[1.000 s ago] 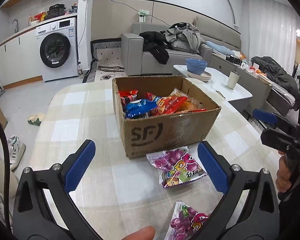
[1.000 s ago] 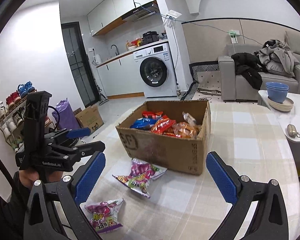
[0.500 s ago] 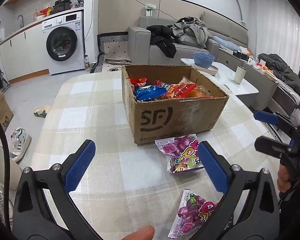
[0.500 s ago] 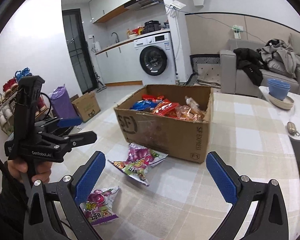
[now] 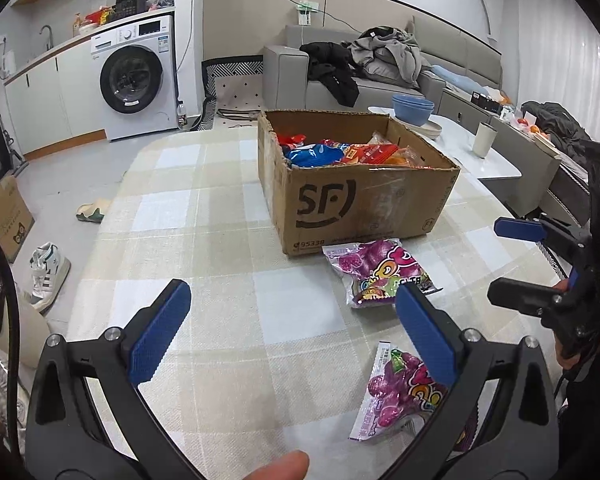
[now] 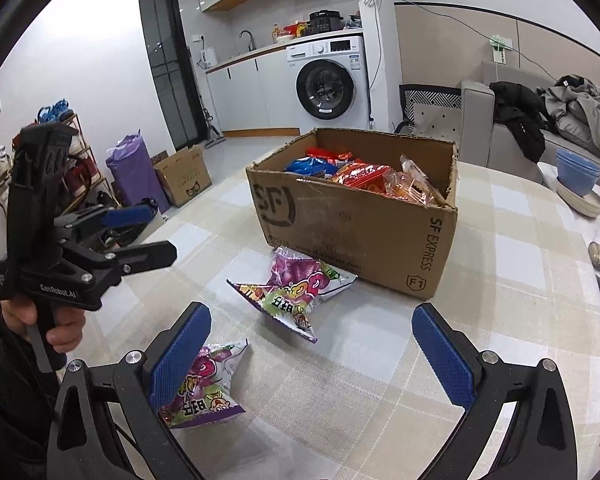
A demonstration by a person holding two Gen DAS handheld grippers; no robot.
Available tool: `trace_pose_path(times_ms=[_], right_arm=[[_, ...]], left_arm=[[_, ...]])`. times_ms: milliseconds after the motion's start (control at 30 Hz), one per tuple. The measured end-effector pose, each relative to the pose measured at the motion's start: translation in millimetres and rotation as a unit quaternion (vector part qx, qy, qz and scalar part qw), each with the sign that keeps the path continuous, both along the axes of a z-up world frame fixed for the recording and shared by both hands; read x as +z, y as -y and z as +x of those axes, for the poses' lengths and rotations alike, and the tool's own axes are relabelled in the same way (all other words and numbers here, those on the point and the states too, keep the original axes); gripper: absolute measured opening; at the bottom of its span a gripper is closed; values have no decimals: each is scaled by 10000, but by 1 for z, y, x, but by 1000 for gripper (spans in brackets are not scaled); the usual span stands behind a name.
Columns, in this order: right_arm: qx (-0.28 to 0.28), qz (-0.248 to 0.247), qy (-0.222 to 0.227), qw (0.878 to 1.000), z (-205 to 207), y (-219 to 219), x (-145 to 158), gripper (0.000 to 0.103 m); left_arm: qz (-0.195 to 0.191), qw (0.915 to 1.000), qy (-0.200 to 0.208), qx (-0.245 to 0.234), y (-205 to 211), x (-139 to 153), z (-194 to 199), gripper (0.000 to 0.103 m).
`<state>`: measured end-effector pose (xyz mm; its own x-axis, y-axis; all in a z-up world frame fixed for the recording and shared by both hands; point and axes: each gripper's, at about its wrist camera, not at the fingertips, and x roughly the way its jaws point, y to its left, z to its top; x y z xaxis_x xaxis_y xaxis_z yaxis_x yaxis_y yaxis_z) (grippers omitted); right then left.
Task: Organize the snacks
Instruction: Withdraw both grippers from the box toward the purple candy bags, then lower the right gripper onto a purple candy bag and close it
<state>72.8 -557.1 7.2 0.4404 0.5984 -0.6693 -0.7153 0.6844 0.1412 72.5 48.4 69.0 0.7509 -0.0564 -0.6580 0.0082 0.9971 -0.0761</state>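
A brown cardboard box [image 5: 364, 204] [image 6: 352, 224] with several red, blue and orange snack packets inside stands on the checked tablecloth. In front of it lies a purple candy bag [image 5: 378, 272] [image 6: 300, 288]. A second purple bag [image 5: 400, 392] [image 6: 204, 384] lies closer to me, partly behind a blue pad in each view. My left gripper [image 5: 294, 332] [image 6: 140, 232] is open above bare cloth, left of both bags. My right gripper [image 6: 312, 356] [image 5: 516, 260] is open too, low over the table between the two bags, holding nothing.
The table [image 5: 204, 216] drops off at the left to a floor with shoes [image 5: 48, 272] and a cardboard box [image 6: 184, 176]. A white side table [image 5: 480, 160] with blue bowls [image 5: 414, 108] stands to the right. A sofa [image 5: 380, 80] and washing machine [image 5: 136, 80] sit behind.
Both grippers have pulled back and lowered from the box, so it sits farther off and the near purple bag shows more fully. Nothing was picked up; both stay open.
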Motion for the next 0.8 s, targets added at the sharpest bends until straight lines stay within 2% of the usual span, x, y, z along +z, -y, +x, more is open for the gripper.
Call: trace_pose_path(times_ms=[200,400,633,800], right_arm=[[164,-143,-87,9997,-4,-7,-7,103],[559,-382,-206,9975,-16,-22,-18,103],[957,-388,-405,9938,-29,-41,-27,103],[1204,-697,-523,9889,-38,-60,-42,103]], left_arm=[[58,9999,-98,5,-1,-6,-13,102],[73,9999,-145,-1,-1,-9,-14,102],[143,9997,-190,-15,-1,-12,-13,102],[121,9997,-196,19,-5,-13,-11,102]])
